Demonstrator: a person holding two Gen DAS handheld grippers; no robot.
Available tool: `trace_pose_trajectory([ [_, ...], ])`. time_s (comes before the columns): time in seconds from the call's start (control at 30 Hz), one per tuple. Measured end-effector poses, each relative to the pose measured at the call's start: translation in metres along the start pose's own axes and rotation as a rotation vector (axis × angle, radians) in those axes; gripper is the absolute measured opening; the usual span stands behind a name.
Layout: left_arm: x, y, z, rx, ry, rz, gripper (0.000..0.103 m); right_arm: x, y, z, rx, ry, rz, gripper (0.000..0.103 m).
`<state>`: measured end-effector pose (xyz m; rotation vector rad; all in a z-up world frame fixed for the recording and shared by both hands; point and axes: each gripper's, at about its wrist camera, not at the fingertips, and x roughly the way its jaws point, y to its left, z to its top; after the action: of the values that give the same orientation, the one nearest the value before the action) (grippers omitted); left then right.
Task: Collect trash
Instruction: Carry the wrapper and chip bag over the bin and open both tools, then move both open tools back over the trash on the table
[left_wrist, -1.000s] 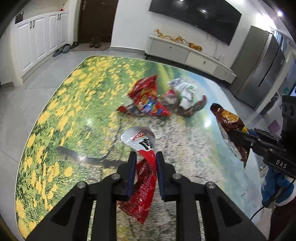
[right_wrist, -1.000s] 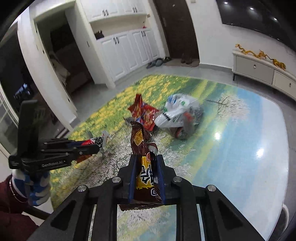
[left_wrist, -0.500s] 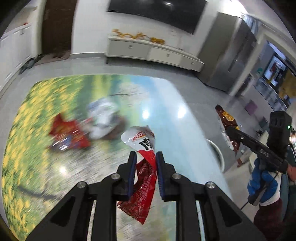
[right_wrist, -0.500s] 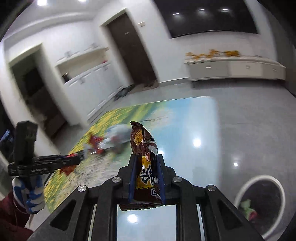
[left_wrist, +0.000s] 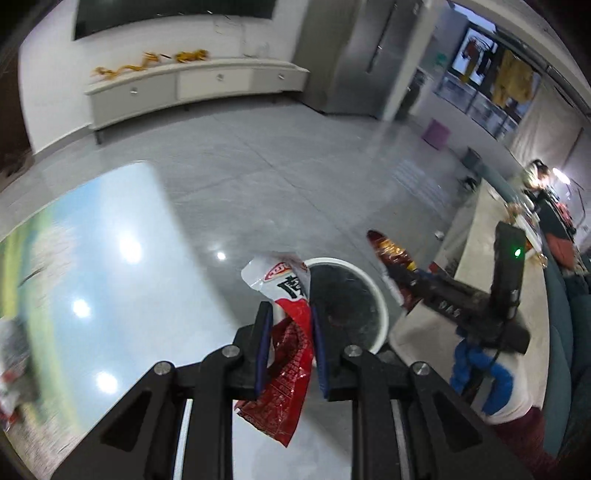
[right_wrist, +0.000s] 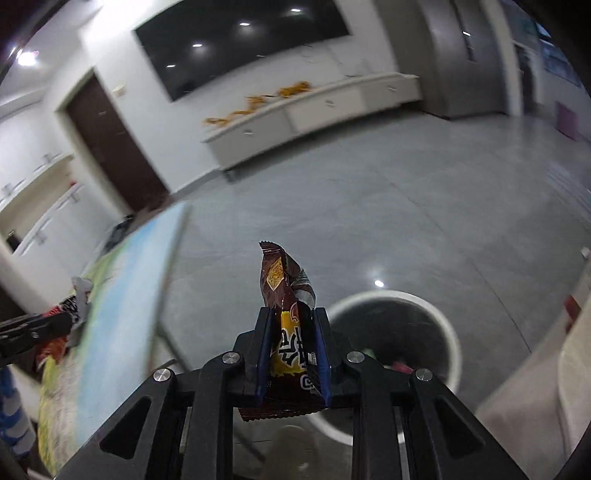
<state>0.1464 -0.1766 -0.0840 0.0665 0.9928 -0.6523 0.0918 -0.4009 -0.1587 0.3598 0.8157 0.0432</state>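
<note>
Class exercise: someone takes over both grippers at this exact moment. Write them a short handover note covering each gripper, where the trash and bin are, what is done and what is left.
Left gripper: shut on a red-and-white crinkled snack wrapper.
Right gripper: shut on a brown foil snack wrapper.
Round white-rimmed waste bin: on the grey floor just beyond both grippers, some trash already inside.
Done: both wrappers picked up and brought to the bin.
Left: drop both in; more wrappers lie on the landscape-printed table.

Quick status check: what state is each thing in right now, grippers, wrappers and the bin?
Left gripper: shut on the red and white wrapper.
Right gripper: shut on the brown wrapper.
Trash bin: open-topped, on the floor just beyond both grippers, some trash inside.
Table: leftover wrappers at its far left edge, blurred.
</note>
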Motion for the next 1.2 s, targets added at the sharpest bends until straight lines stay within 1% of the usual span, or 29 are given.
trace_pose_trajectory([
  [0.17, 0.055, -0.033, 0.023, 0.016, 0.063, -0.044, 0.021, 0.015, -0.035, -0.005, 0.068, 0.036, -0.055, 0.024],
  [0.27, 0.078, -0.046, 0.033, 0.013, 0.083, -0.067, 0.021, 0.025, -0.058, -0.009, 0.098, 0.059, -0.078, 0.025],
  [0.37, 0.095, -0.056, 0.040, 0.011, 0.098, -0.091, 0.023, 0.034, -0.069, -0.012, 0.125, 0.076, -0.098, 0.031],
  [0.4, 0.098, -0.059, 0.043, 0.009, 0.102, -0.096, 0.024, 0.036, -0.074, -0.012, 0.130, 0.077, -0.103, 0.034],
  [0.43, 0.101, -0.061, 0.045, 0.007, 0.103, -0.103, 0.028, 0.034, -0.073, -0.016, 0.133, 0.075, -0.107, 0.038],
  [0.47, 0.101, -0.061, 0.047, 0.004, 0.101, -0.106, 0.042, 0.033, -0.076, -0.017, 0.138, 0.073, -0.114, 0.044],
  [0.5, 0.101, -0.062, 0.048, -0.001, 0.093, -0.108, 0.057, 0.032, -0.078, -0.019, 0.140, 0.072, -0.117, 0.046],
  [0.53, 0.099, -0.062, 0.049, -0.006, 0.078, -0.109, 0.060, 0.030, -0.080, -0.020, 0.143, 0.071, -0.120, 0.047],
  [0.57, 0.100, -0.064, 0.051, -0.008, 0.071, -0.110, 0.061, 0.030, -0.080, -0.020, 0.144, 0.071, -0.123, 0.047],
  [0.7, 0.088, -0.062, 0.050, -0.011, 0.063, -0.111, 0.061, 0.025, -0.079, -0.020, 0.154, 0.062, -0.133, 0.049],
  [0.8, 0.077, -0.059, 0.048, -0.010, 0.052, -0.090, 0.061, 0.015, -0.076, -0.016, 0.157, 0.041, -0.130, 0.049],
  [1.0, 0.036, -0.046, 0.039, 0.007, -0.011, -0.023, 0.061, -0.013, -0.059, -0.004, 0.151, -0.029, -0.114, 0.049],
  [1.13, -0.002, -0.031, 0.026, 0.019, -0.076, 0.021, 0.061, -0.035, -0.036, 0.005, 0.119, -0.080, -0.085, 0.049],
  [1.2, -0.019, -0.023, 0.020, 0.020, -0.101, 0.042, 0.061, -0.047, -0.018, 0.010, 0.089, -0.106, -0.064, 0.049],
])
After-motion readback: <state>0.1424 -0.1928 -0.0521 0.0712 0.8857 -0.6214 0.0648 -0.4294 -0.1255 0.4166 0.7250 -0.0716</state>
